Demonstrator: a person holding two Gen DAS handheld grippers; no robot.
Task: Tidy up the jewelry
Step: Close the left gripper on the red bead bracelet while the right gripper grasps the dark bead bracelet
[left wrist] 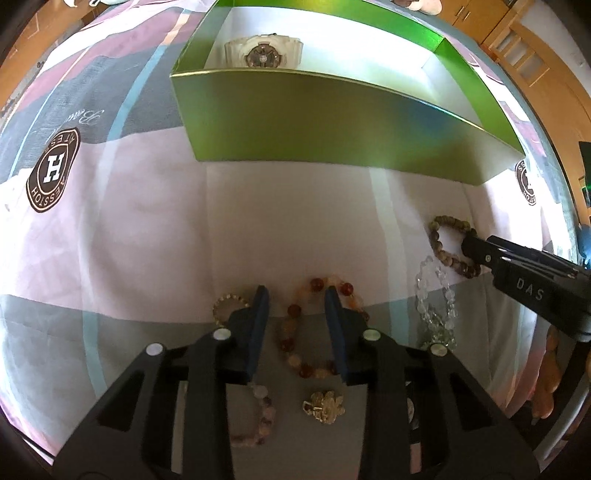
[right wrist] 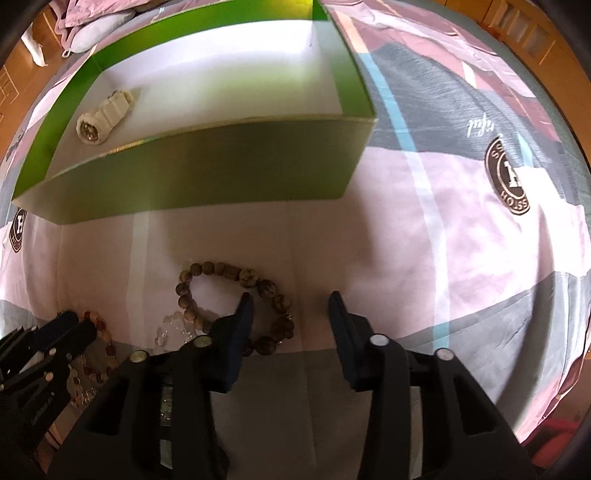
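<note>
A green box (left wrist: 332, 122) stands on the bed with a cream watch (left wrist: 263, 51) inside; the box (right wrist: 221, 173) and watch (right wrist: 101, 118) also show in the right wrist view. My left gripper (left wrist: 297, 295) is open, its jaws astride an orange bead bracelet (left wrist: 295, 332). My right gripper (right wrist: 291, 302) is open, its left finger over a brown bead bracelet (right wrist: 229, 295), seen too in the left wrist view (left wrist: 448, 243). A clear bead bracelet (left wrist: 436, 306), a pale gold bracelet (left wrist: 229, 306), a pink bead bracelet (left wrist: 262, 417) and a gold brooch (left wrist: 324, 406) lie nearby.
The bedsheet (left wrist: 129, 240) is pink and grey with brown round logos (left wrist: 53, 170). Wooden furniture (left wrist: 532, 55) stands beyond the bed at the right. A grey pillow (right wrist: 99, 33) lies behind the box.
</note>
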